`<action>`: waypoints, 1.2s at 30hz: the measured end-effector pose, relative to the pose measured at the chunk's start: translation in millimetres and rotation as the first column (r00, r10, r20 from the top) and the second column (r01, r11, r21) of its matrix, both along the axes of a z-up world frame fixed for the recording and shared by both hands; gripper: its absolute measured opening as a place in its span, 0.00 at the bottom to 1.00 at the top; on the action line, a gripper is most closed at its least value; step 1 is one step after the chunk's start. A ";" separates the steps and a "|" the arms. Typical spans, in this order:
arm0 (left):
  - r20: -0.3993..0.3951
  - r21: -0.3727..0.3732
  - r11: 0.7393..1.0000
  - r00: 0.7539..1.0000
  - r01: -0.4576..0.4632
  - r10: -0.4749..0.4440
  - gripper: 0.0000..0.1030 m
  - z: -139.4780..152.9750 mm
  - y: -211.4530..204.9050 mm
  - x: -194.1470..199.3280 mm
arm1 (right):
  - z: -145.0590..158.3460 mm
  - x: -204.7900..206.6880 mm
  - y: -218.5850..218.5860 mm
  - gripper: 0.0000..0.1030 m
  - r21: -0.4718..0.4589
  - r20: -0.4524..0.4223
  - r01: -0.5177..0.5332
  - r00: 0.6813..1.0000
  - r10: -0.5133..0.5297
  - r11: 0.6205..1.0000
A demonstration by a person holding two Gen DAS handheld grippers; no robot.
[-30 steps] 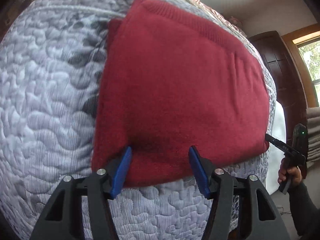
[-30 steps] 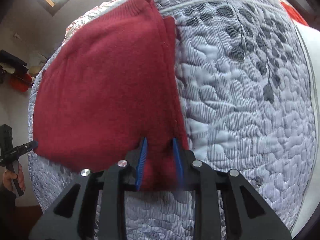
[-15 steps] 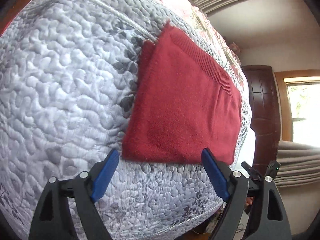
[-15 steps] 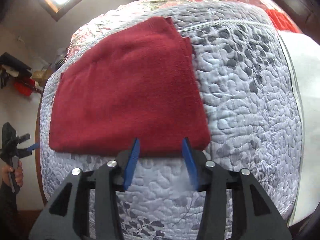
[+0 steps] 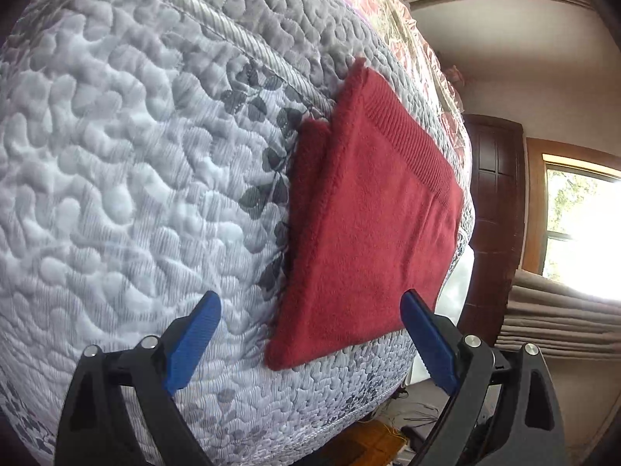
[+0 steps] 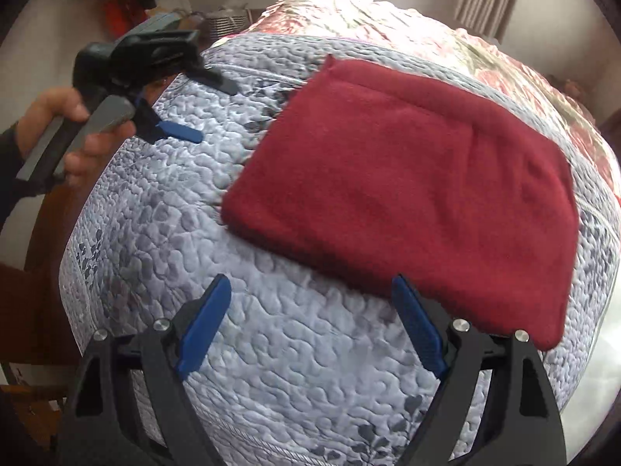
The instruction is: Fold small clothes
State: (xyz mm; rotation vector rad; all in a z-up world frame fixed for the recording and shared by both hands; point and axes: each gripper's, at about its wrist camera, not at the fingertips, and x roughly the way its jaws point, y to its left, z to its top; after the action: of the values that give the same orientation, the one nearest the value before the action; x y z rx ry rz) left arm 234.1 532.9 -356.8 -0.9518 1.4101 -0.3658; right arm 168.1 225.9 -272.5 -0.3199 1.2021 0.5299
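Tongs, two: my left gripper [image 5: 310, 334] and right gripper [image 6: 312, 318] both have jaws spread wide and grip nothing.
Quilted mattress [image 5: 128, 178]: grey-white, leaf print, fills both views.
Red knit garment [image 5: 368, 240]: folded flat on the mattress. From the left wrist it lies at one o'clock, its near corner between the blue pads. From the right wrist it lies at one o'clock, its near edge just beyond the right pad [image 6: 417, 326].
My left hand [image 6: 58, 136]: at ten o'clock, holding the left gripper's handle.
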 end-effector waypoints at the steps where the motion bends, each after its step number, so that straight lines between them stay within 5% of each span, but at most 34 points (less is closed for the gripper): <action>1: -0.003 -0.013 1.000 1.000 -0.005 0.005 0.91 -4.8 2.0 5.6 | -6.1 1.9 12.1 0.82 0.008 -0.004 -0.018 1.000 0.018 1.000; 10: -0.024 -0.102 0.995 1.000 -0.022 0.019 0.92 -47.9 5.5 44.0 | -42.4 23.6 53.8 0.81 0.030 -0.014 -0.115 0.993 0.115 0.993; 21: 0.017 -0.150 0.987 0.998 0.061 -0.059 0.95 -48.7 -14.9 80.6 | -61.4 41.4 54.9 0.81 0.037 -0.029 -0.129 0.991 0.130 0.991; 26: 0.009 -0.165 0.981 0.995 0.102 -0.101 0.95 -56.4 -29.6 95.3 | -60.2 35.9 57.2 0.81 -0.038 0.112 -0.161 0.980 0.165 0.986; 30: 0.000 -0.173 0.977 0.992 0.125 -0.127 0.95 -63.2 -42.2 103.5 | -72.8 4.0 67.3 0.81 -0.241 0.347 -0.225 0.889 0.300 0.944; 36: 0.009 -0.194 0.975 0.994 0.106 -0.107 0.95 -69.6 -34.5 107.0 | -112.0 -34.6 85.9 0.77 -0.399 0.393 -0.326 0.784 0.481 0.857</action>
State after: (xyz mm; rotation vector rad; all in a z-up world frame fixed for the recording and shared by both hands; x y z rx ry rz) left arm 341.1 498.4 -426.4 -1.0364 1.4490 -0.5919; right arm 133.5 311.9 -384.5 -0.9504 0.7142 0.5893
